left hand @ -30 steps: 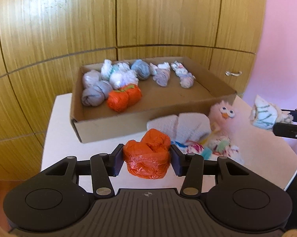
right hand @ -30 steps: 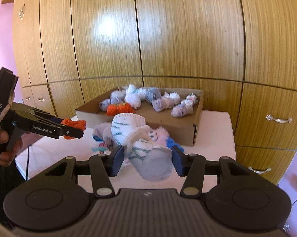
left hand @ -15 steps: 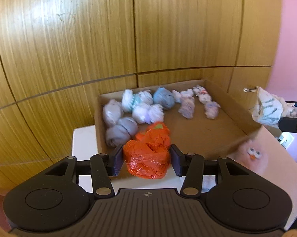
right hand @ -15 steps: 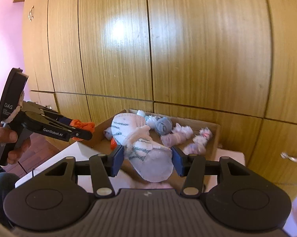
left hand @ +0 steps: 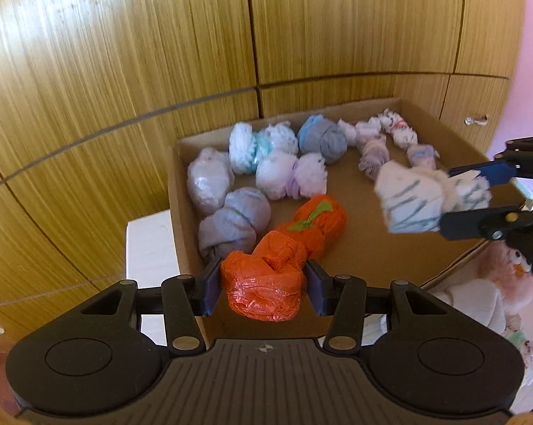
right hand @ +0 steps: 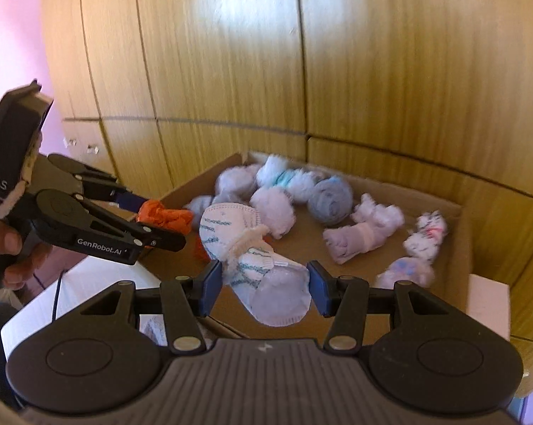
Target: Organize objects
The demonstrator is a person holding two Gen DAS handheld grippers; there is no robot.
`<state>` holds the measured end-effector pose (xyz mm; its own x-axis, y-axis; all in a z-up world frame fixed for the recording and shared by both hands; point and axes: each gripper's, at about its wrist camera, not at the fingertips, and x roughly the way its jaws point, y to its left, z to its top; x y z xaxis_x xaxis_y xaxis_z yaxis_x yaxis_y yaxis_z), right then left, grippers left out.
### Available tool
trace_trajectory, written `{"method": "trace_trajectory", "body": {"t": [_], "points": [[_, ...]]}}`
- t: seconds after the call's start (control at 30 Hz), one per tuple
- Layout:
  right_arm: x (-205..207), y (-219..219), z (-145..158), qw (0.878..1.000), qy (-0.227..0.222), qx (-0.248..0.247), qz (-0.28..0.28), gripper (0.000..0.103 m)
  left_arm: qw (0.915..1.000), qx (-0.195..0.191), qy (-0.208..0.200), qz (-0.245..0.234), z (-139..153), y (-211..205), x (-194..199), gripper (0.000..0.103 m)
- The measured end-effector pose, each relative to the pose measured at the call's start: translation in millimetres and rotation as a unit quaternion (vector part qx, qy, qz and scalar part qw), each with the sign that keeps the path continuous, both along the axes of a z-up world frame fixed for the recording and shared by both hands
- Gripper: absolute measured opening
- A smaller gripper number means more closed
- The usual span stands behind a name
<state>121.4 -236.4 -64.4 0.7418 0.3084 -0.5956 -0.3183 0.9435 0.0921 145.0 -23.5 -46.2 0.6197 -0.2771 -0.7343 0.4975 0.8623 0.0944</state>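
The orange sock bundle (left hand: 262, 288) is clamped in the left gripper (left hand: 262, 290) over the near wall of the cardboard box (left hand: 443, 269), with a second orange bundle (left hand: 314, 225) just beyond at 12 o'clock. The right gripper (right hand: 262, 288) pinches a white patterned sock bundle (right hand: 252, 265) above the box middle. I judge the two grippers may collide, or a low carry could catch the wall. Bare floor is open toward 2 o'clock (left hand: 365, 244)
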Motion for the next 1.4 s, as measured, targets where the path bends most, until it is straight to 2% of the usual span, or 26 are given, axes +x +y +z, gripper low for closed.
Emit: {"method": "trace_trajectory", "body": {"t": [0.3,0.43,0.7,0.9,1.03,1.27,1.4], "points": [[24.3,27.1,-13.4,0.998,0.041,-0.036,0.031,0.048,0.9999,0.008,0.002,-0.011,-8.6,-2.2,3.5,0.058],[25.3,32.7,-14.8,0.997,0.054,-0.046,0.039,0.048,0.9998,0.009,-0.009,-0.012,-3.4,-2.3,-0.2,0.070],[35.8,40.5,-17.5,0.995,0.069,-0.050,0.048,0.048,0.9993,-0.011,-0.035,-0.010,15.7,13.2,-24.5,0.077],[41.6,50.1,-19.3,0.994,0.078,-0.047,0.055,0.049,0.9998,-0.009,-0.020,0.002,12.2,19.4,-30.7,0.078],[43.4,51.0,-19.0,0.994,0.088,-0.050,0.050,0.051,0.9999,-0.008,-0.008,0.012,9.2,21.1,-31.7,0.080],[35.1,51.9,-11.9,0.994,0.080,-0.066,0.036,0.062,0.9997,-0.011,-0.005,0.019,13.6,23.9,-35.7,0.083],[28.1,51.7,-4.6,0.995,0.073,-0.067,0.033,0.065,0.9997,-0.014,-0.006,0.021,18.9,24.5,-39.8,0.083]]}}
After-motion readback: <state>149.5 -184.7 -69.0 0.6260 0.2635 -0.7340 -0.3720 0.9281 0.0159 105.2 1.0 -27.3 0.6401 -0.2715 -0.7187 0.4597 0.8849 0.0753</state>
